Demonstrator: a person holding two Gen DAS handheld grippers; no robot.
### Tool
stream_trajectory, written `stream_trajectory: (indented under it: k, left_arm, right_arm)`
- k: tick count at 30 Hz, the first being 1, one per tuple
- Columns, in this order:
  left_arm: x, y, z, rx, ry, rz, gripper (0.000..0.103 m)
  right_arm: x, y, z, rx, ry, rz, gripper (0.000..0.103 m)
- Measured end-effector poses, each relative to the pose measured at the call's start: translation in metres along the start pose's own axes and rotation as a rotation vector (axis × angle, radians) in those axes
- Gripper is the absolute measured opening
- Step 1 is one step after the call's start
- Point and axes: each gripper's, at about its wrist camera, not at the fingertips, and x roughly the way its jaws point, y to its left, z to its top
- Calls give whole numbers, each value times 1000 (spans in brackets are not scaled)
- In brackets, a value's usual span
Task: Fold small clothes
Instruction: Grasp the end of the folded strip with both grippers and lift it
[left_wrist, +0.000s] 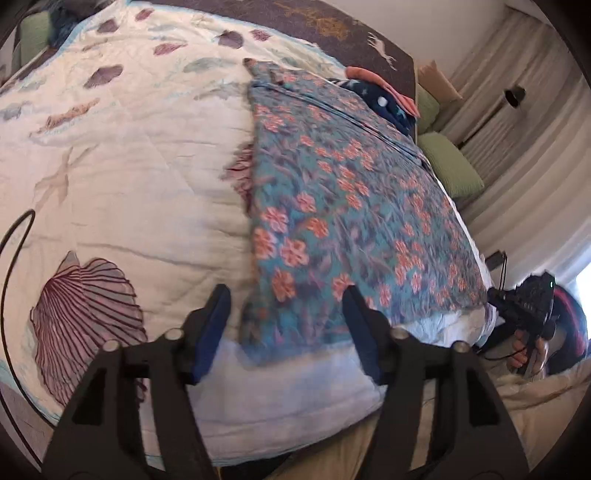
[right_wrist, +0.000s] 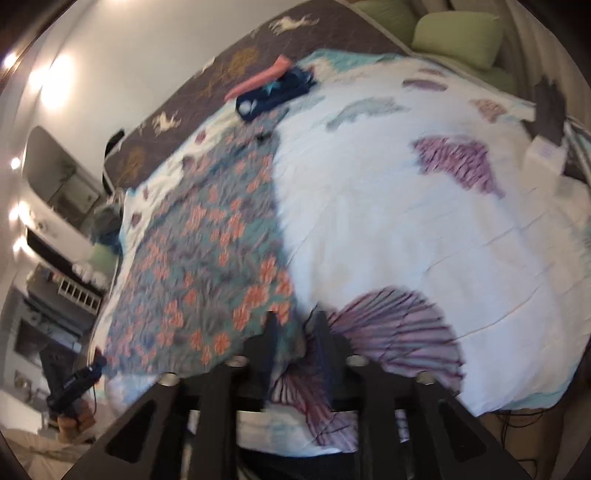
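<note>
The left gripper (left_wrist: 286, 328) is hovering wide open over the floral cloth (left_wrist: 343, 206) (near hem, 6 o'clock). The right gripper (right_wrist: 295, 339) is pinching its corner; lifting both evenly should keep the fold square.

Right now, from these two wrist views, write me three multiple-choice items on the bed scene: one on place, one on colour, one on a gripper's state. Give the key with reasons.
1. Where does the floral garment lie?
A. Spread flat on the shell-print quilt
B. Hanging from the curtains
C. Bunched on a green cushion

2. What colour are the garment's flowers?
A. Yellow
B. Coral-orange
C. White

3. How do the fingers of the left gripper stand?
A. Pressed together on cloth
B. Hidden from view
C. Wide apart, nothing between them gripped

Key:
1 A, the left wrist view shows it laid out flat on the quilt.
2 B, coral-orange blossoms sit on a teal ground.
3 C, the two blue-padded fingers stand well apart above the garment's near edge.
</note>
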Motion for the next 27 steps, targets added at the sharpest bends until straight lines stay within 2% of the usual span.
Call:
stream_trajectory:
  k: [1, 3, 5, 6, 7, 8, 9, 10, 12, 14, 17, 19, 20, 24, 25, 26, 27]
  left_arm:
    - [0, -4, -2, 20, 4, 15, 67]
    - [4, -7, -4, 40, 7, 28, 70]
    - [10, -6, -1, 17, -2, 5, 76]
    - [11, -6, 2, 5, -31, -16, 76]
    - [12, -7, 3, 1, -46, -31, 58]
    - [14, -8, 5, -12, -46, -83, 5]
    - [18, -7, 5, -55, -18, -131, 10]
    - [17, -8, 4, -79, -26, -139, 7]
    - [-1, -12, 0, -76, -74, -136, 7]
    - [-31, -9, 0, -74, -130, -180, 7]
    - [-54, -4, 3, -57, -167, -177, 7]
    - [-50, -3, 3, -39, -151, -129, 7]
    - [-42, -1, 1, -45, -117, -110, 8]
    - [-14, 8, -11, -95, -20, -98, 8]
    - [-10, 9, -13, -101, -4, -87, 14]
    - [-8, 10, -15, -107, 9, -75, 26]
    - [-6, 11, -16, -118, 9, -81, 28]
  right_arm:
    - [4, 1, -2, -2, 18, 2, 34]
    - [10, 1, -6, 6, 28, 39, 43]
    - [15, 0, -7, 26, 25, 104, 44]
    - [20, 1, -6, 35, 23, 118, 42]
    - [25, 3, -4, 41, 22, 105, 37]
    - [28, 5, -3, 44, 18, 85, 7]
    - [30, 9, -2, 45, 22, 73, 4]
    - [29, 10, -1, 60, 20, 92, 4]
    - [14, 11, 0, 86, -21, 112, 4]
    - [-12, 8, 1, 103, -71, 138, 4]
    - [-29, 3, 6, 98, -74, 121, 4]
    - [-23, 3, 6, 75, -46, 108, 6]
    - [-16, 3, 4, 72, -22, 112, 8]
    - [1, -4, -8, 100, 39, 86, 10]
    - [3, -7, -9, 107, 45, 79, 10]
    - [4, -9, -10, 114, 47, 80, 12]
    - [3, -11, -9, 121, 45, 87, 16]
